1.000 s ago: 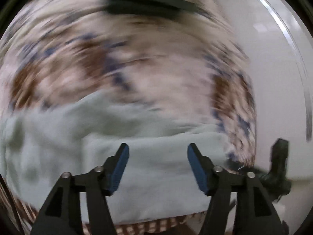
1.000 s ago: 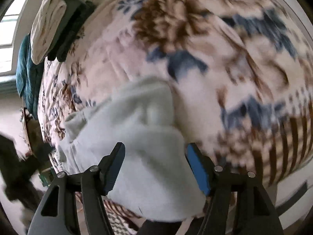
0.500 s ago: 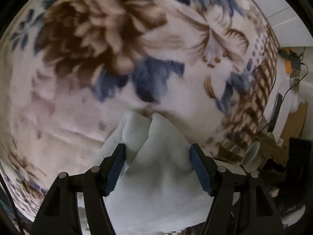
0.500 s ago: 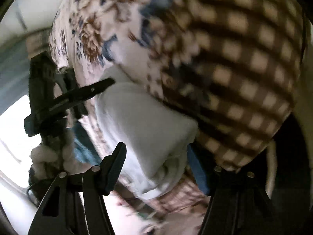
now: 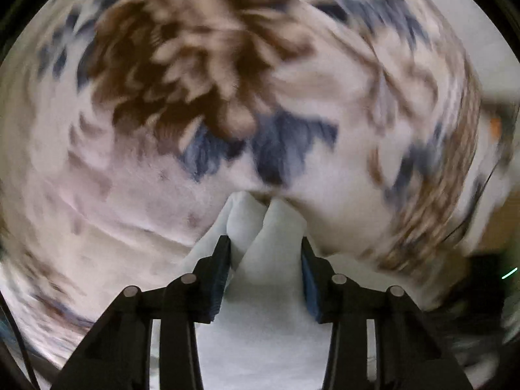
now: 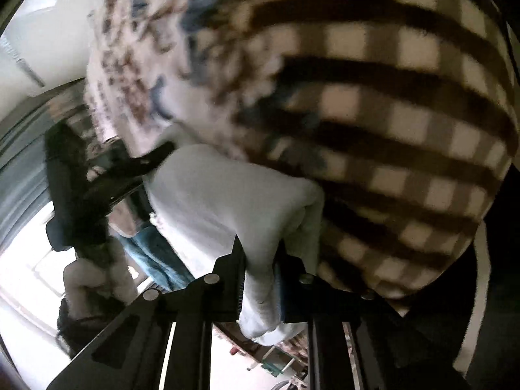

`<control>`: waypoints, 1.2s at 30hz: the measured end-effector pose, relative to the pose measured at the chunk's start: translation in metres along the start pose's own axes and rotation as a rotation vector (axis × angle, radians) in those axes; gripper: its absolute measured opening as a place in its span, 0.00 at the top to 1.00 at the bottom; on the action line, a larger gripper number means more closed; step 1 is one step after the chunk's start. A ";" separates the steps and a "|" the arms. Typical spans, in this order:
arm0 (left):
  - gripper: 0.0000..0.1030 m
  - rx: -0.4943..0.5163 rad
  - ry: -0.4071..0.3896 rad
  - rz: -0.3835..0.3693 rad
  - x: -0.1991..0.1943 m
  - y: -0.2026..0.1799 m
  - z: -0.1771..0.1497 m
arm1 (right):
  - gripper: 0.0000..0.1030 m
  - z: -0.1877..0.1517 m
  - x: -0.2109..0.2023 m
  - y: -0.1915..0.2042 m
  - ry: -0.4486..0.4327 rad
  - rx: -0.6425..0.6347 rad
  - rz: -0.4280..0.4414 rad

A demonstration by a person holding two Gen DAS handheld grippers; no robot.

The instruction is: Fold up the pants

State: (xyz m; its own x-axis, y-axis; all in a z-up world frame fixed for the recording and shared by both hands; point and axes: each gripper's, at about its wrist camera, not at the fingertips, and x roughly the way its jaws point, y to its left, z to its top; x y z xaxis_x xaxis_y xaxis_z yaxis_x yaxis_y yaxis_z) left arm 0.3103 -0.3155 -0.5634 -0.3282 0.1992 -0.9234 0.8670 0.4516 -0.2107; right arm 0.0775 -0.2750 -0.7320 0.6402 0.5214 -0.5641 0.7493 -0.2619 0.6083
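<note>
The pale blue-grey pants (image 5: 266, 253) bunch up in two folds between the fingers of my left gripper (image 5: 265, 247), which is closed on the cloth. In the right wrist view the same pants (image 6: 227, 201) hang as a folded sheet, and my right gripper (image 6: 260, 250) is shut tight on their lower edge. The left gripper (image 6: 130, 165) shows in the right wrist view at the left, holding the far corner of the pants. Both views are blurred by motion.
A fleece blanket with brown and blue flowers (image 5: 201, 74) covers the bed under the pants; its brown checked border (image 6: 390, 123) fills the right wrist view. A bright window (image 6: 35, 253) and blue cloth (image 6: 152, 253) lie at the lower left.
Both grippers have closed on the pants: the left narrowed around the bunched folds, the right clamped shut on the edge. Both have swung and lifted the cloth off the blanket.
</note>
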 end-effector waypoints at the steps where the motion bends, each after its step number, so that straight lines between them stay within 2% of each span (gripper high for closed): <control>1: 0.64 -0.037 -0.001 -0.034 0.001 0.007 0.001 | 0.84 0.002 -0.001 0.000 0.009 -0.007 -0.005; 4: 0.63 -0.205 0.003 -0.213 0.006 0.041 -0.001 | 0.84 0.001 -0.006 0.002 0.030 -0.014 -0.003; 6: 0.63 -0.273 -0.005 -0.297 0.009 0.054 -0.007 | 0.82 0.002 -0.005 0.008 0.044 -0.031 -0.008; 7: 0.62 -0.298 -0.017 -0.323 0.008 0.058 -0.010 | 0.81 0.003 -0.002 0.013 0.060 -0.042 -0.012; 9: 0.59 -0.310 -0.056 -0.347 0.000 0.060 -0.017 | 0.69 0.005 0.000 0.026 0.077 -0.077 -0.049; 10: 0.59 -0.318 -0.093 -0.333 -0.009 0.060 -0.020 | 0.64 0.005 -0.002 0.031 0.075 -0.097 -0.066; 12: 0.57 -0.349 -0.222 -0.304 -0.037 0.064 -0.034 | 0.29 0.002 -0.012 0.049 0.054 -0.170 -0.108; 14: 0.55 -0.363 -0.344 -0.290 -0.065 0.068 -0.048 | 0.26 -0.003 -0.023 0.066 0.022 -0.252 -0.169; 15: 0.52 -0.372 -0.420 -0.278 -0.081 0.068 -0.063 | 0.26 -0.005 -0.030 0.084 0.000 -0.321 -0.231; 17: 0.34 -0.387 -0.528 -0.240 -0.103 0.076 -0.088 | 0.26 -0.011 -0.035 0.109 -0.036 -0.419 -0.322; 20: 0.17 -0.462 -0.658 -0.198 -0.117 0.096 -0.144 | 0.16 -0.022 -0.032 0.154 -0.071 -0.590 -0.410; 22: 0.04 -0.497 -0.690 -0.179 -0.117 0.107 -0.165 | 0.16 -0.022 -0.013 0.184 -0.086 -0.689 -0.456; 26: 0.04 -0.608 -0.717 -0.117 -0.100 0.137 -0.218 | 0.16 -0.011 0.046 0.222 -0.054 -0.819 -0.538; 29: 0.04 -0.711 -0.781 0.049 -0.092 0.160 -0.266 | 0.33 0.002 0.094 0.223 -0.008 -0.867 -0.674; 30: 0.04 -0.741 -0.788 0.093 -0.089 0.166 -0.278 | 0.33 0.005 0.111 0.222 0.011 -0.865 -0.731; 33: 0.04 -0.825 -0.792 0.172 -0.077 0.191 -0.328 | 0.32 0.000 0.123 0.230 -0.007 -0.904 -0.792; 35: 0.04 -0.903 -0.793 0.156 -0.068 0.208 -0.367 | 0.26 -0.013 0.121 0.237 -0.027 -0.943 -0.812; 36: 0.04 -0.976 -0.805 0.106 -0.059 0.219 -0.398 | 0.23 -0.019 0.118 0.238 -0.033 -0.949 -0.806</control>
State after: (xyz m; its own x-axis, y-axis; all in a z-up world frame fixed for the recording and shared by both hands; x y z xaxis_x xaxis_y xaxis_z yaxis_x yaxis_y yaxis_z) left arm 0.3701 0.1172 -0.4274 0.3429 -0.1549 -0.9265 0.1267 0.9849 -0.1178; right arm 0.3279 -0.2606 -0.6432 0.0694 0.2370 -0.9690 0.5208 0.8199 0.2378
